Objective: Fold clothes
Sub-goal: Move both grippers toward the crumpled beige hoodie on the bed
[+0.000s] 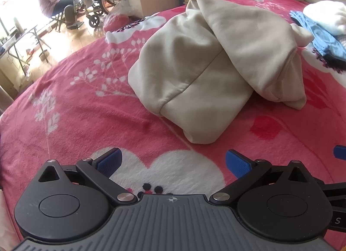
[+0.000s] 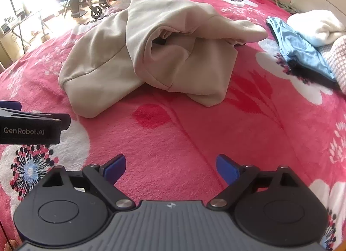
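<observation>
Pink floral fleece blanket (image 1: 90, 121) carries a crumpled beige sweatshirt (image 1: 207, 60); left gripper (image 1: 173, 162) and right gripper (image 2: 170, 167) hover nearby, jaws spread wide, holding nothing

Bare pink floral fleece blanket (image 2: 173, 142) lay open between both wide-spread tools and the crumpled beige fleece garment (image 2: 151, 56), which blocked the bed's middle. To its right, a folded light-blue cloth (image 2: 298, 49) and a white fluffy bundle (image 2: 315, 26) crowded the edge.

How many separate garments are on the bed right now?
4: beige hoodie mid-bed; blue cloth, white one and checked one piled right. More may hide beneath.
</observation>
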